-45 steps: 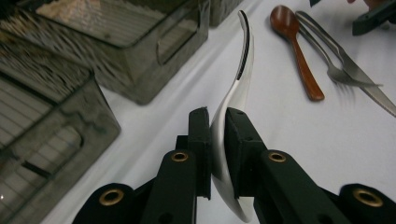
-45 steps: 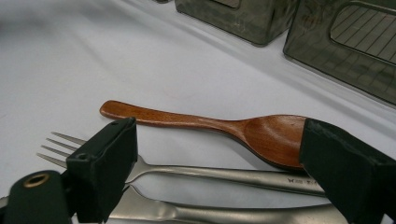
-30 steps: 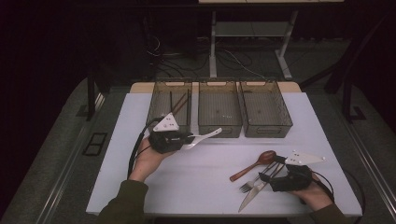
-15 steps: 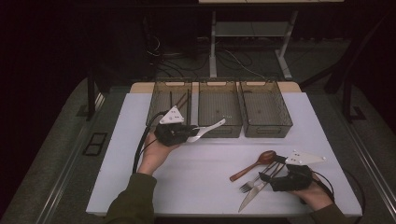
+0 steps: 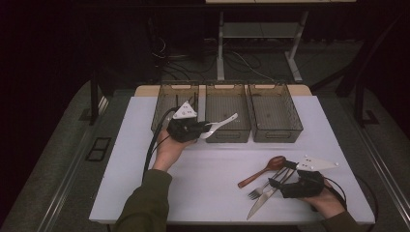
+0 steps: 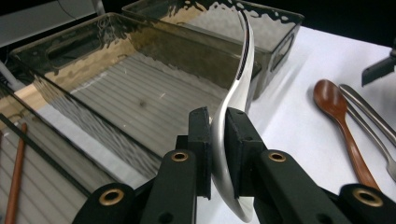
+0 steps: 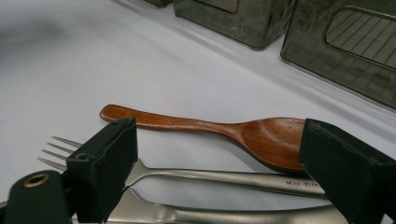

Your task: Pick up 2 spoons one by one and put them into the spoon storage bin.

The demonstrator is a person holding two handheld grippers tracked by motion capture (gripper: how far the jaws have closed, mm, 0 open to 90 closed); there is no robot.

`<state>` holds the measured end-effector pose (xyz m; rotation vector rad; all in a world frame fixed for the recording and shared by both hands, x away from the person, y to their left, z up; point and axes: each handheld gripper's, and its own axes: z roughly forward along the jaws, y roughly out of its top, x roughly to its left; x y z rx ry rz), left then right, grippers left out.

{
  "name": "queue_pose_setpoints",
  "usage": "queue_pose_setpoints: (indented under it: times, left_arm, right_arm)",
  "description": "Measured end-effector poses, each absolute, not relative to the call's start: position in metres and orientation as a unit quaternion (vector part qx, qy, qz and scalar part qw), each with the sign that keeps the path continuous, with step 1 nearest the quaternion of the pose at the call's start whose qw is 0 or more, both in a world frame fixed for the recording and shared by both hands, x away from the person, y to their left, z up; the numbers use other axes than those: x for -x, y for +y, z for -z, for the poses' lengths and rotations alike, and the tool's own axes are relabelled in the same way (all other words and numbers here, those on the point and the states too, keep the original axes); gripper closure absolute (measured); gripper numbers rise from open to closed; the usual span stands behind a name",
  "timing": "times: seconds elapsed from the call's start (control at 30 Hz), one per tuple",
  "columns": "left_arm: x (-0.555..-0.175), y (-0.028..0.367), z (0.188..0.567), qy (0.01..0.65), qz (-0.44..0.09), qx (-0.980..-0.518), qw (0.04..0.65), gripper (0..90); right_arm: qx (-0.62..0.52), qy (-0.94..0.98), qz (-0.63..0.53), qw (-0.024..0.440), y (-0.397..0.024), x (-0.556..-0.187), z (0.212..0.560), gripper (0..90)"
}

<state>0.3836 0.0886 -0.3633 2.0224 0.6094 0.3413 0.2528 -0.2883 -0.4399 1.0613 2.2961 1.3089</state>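
High view: metal spoon clamped above the bins, cutlery waiting at the near right

Nearest the person, at the front right of the white surface (image 5: 208,188), the right tool (image 5: 279,182) rests low with its jaws spread wide and gripping nothing. From the right gripper view its two black pads stand either side of a brown wooden spoon (image 7: 210,128), a steel fork (image 7: 187,175) and a flat steel knife (image 7: 210,215), which lie side by side on the surface, the spoon farthest from the camera and the knife closest. The high view shows the same three pieces bunched just left of that tool, handles pointing toward it.

Farther back and to the left, the left tool (image 5: 202,129) is clenched on a shiny silver metal spoon (image 5: 220,125), held above the surface at the front edge of the bins. The left gripper view shows the pads pinching the spoon (image 6: 233,112) edge-on, its long end rising over the middle bin.

Beyond stand three smoky translucent plastic bins (image 5: 226,135) in a row, touching side to side. The left bin (image 5: 162,108) holds a thin reddish-brown stick (image 6: 16,177).
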Motion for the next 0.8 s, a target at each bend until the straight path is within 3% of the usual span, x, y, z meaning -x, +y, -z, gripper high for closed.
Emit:
queue_pose_setpoints:
  times: [0.8]
  left_arm:
    - [-0.433, 0.055, 0.378, 0.296, -0.165, -0.843, 0.418, 80.8]
  right_arm:
    - [-0.368, 0.796, -0.458, 0.147, -0.289, -0.252, 0.439, 12.0]
